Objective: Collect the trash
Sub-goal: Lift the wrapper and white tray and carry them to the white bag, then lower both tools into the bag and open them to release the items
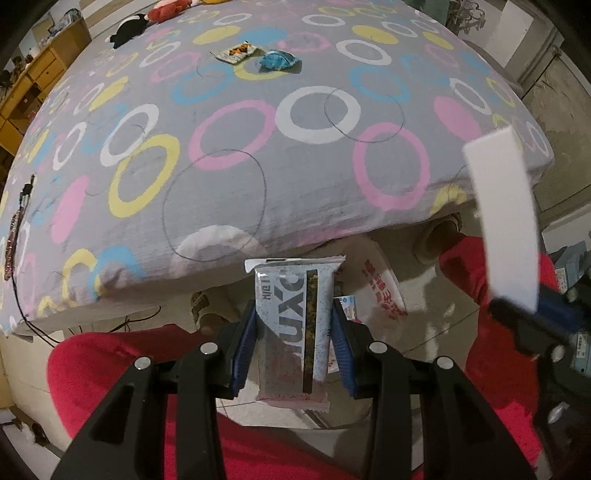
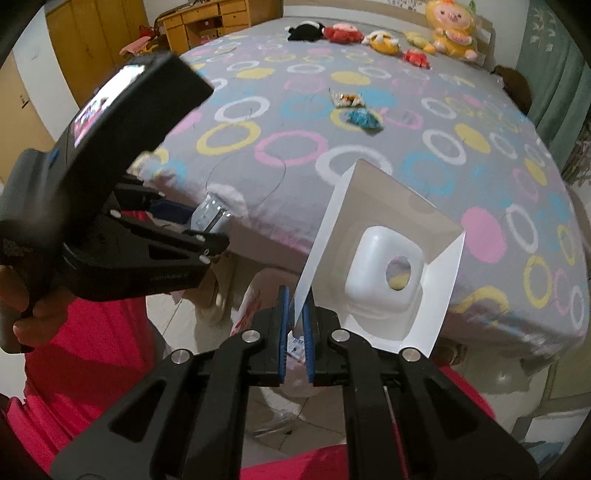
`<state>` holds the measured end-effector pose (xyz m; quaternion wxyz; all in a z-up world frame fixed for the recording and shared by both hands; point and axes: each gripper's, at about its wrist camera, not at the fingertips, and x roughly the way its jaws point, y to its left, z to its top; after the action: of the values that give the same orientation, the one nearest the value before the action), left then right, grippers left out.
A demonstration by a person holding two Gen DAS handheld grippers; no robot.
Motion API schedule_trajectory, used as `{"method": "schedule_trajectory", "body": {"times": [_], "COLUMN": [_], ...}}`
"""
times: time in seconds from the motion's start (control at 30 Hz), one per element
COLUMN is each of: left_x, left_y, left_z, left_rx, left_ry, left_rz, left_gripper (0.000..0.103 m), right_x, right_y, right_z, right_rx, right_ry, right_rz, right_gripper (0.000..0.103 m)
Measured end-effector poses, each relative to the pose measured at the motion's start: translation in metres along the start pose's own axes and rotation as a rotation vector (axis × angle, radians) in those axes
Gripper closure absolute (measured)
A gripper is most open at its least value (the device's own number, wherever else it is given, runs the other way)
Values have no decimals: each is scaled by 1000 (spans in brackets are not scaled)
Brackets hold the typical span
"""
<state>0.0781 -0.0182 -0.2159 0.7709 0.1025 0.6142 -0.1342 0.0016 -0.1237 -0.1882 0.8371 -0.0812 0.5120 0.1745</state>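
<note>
Bedroom scene: a big bed with a grey sheet covered in coloured rings, plush toys lined up at the far end. Person in red stands at the foot. The left gripper is clamped on a silvery snack wrapper, held upright just off the bed's edge. The right gripper is pinched tight on the side wall of a white packaging tray. Two more bits of trash sit mid-bed, well apart from both: an orange-and-white wrapper and, just beside it, a crumpled blue wrapper.
</note>
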Motion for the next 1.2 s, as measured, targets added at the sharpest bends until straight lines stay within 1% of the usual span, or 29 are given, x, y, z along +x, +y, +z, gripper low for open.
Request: {"method": "schedule_trajectory", "body": {"times": [0.2,0.37,0.57,0.77,1.03,1.2], "left_x": [24,48,74,99,124,143], "left_y": [-3,-8,-10,-7,-10,-16], "left_z": [0,-1,-3,-7,-12,-13], "left_rx": [-8,-3,-2,-30,-50,-47], "left_ry": [31,62,105,159,212,247], "left_rz": [-15,-19,-40,-59,-68,-53], "left_gripper": [65,65,65,65,65,65], "right_x": [30,57,85,110,143,166], "right_y": [-6,-13,-24,-35,-42,-47], "right_z": [-15,-26,-38,-48,-55,-63], "right_rx": [51,95,144,197,254,301], "right_ry": [56,100,155,198,255,291], "right_rz": [57,82,107,138,176,192], "right_gripper": [95,95,95,95,95,95]}}
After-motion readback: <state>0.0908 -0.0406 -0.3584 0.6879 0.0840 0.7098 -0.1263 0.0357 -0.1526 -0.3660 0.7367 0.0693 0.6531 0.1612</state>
